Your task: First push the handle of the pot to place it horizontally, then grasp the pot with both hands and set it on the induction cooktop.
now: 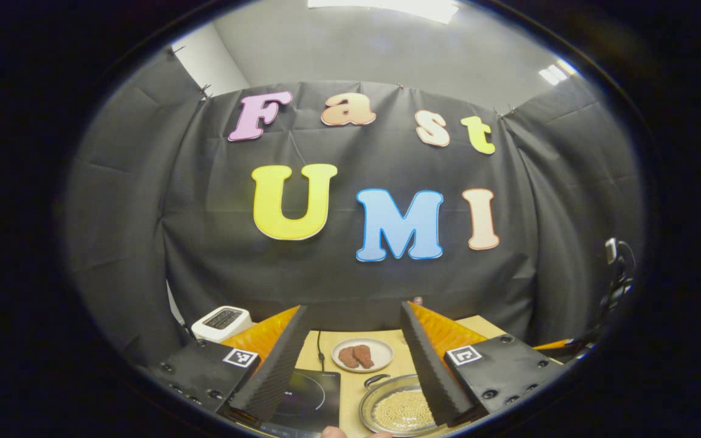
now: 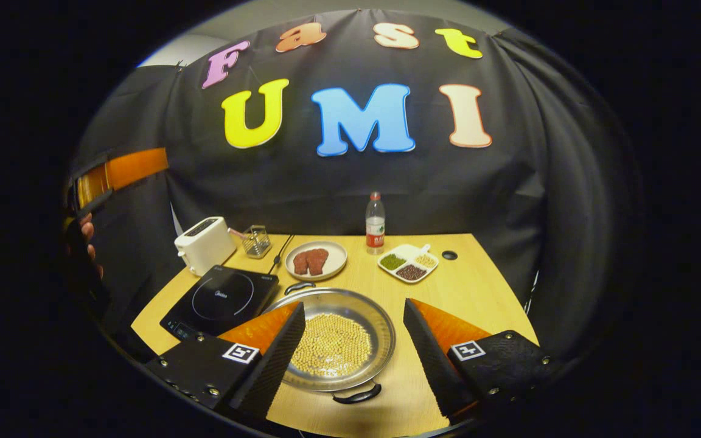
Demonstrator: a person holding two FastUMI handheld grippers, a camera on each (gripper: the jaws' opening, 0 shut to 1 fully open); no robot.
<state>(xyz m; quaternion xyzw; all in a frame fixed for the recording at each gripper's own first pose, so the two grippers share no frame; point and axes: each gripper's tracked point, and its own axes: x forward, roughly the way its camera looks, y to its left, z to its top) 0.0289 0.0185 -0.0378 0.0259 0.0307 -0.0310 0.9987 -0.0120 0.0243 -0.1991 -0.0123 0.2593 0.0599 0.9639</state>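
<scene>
1. Pot (image 2: 337, 337): round, shiny metal, wide & shallow. Full of small pale yellow beans. Sits flat on the tabletop (image 2: 478, 292), near the front edge.
2. Pot handles: two dark loops. One at the far rim (image 2: 299, 286), one at the near rim (image 2: 356, 396). Both lie flat.
3. Induction cooktop (image 2: 221, 301): black, flat, square-ish w/ a thin ring on top. Just left of the pot, v. close; can't tell if touching. Nothing on it.

Black cloth (image 2: 338, 182) drapes the booth ahead and to both sides of a light wooden table (image 2: 478, 286), while a grey ceiling (image 1: 387, 55) with bright light panels (image 1: 387, 7) spans overhead.
</scene>
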